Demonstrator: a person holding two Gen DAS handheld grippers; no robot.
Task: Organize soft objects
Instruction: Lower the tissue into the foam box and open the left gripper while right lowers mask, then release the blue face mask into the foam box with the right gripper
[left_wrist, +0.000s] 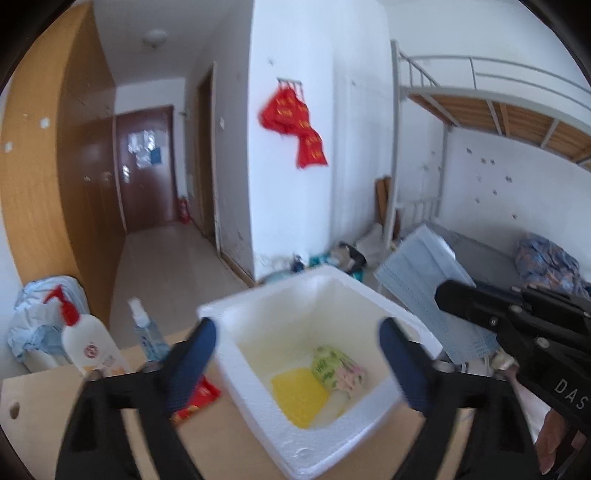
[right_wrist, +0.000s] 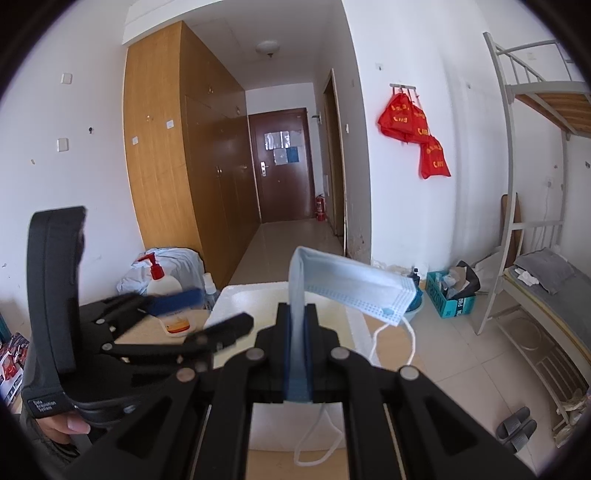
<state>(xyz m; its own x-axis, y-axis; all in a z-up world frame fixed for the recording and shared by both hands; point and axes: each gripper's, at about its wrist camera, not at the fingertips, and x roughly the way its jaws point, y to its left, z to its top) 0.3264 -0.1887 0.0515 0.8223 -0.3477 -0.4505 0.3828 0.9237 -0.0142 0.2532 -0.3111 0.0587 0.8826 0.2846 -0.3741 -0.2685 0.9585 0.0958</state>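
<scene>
L hand-held gripper (left_wrist: 297, 354) wide, empty, over foam box (left_wrist: 369, 291) w/ sponge (left_wrist: 299, 400), pack (left_wrist: 338, 369); R hand-held gripper (right_wrist: 297, 343) pinches mask (right_wrist: 351, 284); bottles (left_wrist: 92, 347) left.

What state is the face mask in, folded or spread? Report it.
Folded: the face mask bends over itself above the shut right gripper, ear loops dangling.

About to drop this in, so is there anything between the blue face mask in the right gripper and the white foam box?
Nothing visible. The face mask, clamped in the right gripper, hangs above the foam box, whose open top is uncovered. The left gripper is open, straddling the box's near corner.
</scene>
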